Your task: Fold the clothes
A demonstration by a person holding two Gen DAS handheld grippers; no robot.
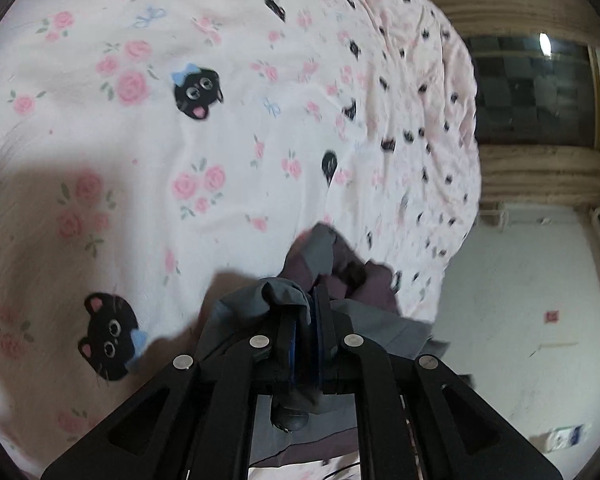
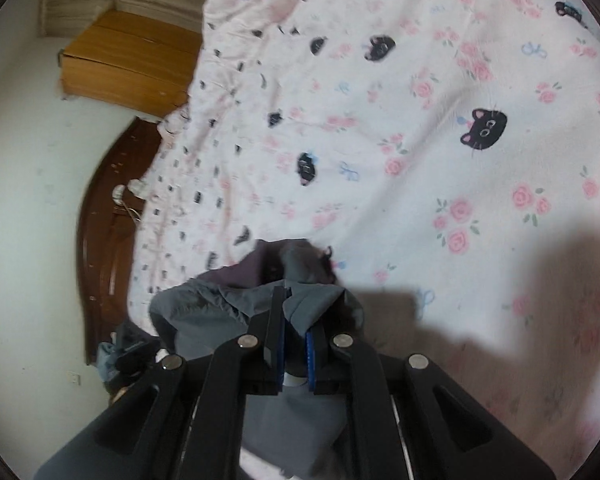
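Note:
A grey garment (image 1: 376,320) with a dark purple-brown inner side hangs bunched from my left gripper (image 1: 311,300), which is shut on a fold of it above the bed. In the right wrist view the same grey garment (image 2: 204,312) drapes over my right gripper (image 2: 296,308), whose blue-padded fingers (image 2: 281,344) are shut on another fold of the cloth. Both grippers hold the garment lifted off the pink bedsheet (image 1: 180,140). The rest of the garment falls below the fingers and is mostly hidden.
The bedsheet (image 2: 440,140) is pale pink with roses and black cat faces and covers the whole bed. A dark wooden bed frame (image 2: 104,232) and an orange-brown cabinet (image 2: 128,64) stand by the white wall. A dark window (image 1: 536,96) with curtains lies beyond the bed.

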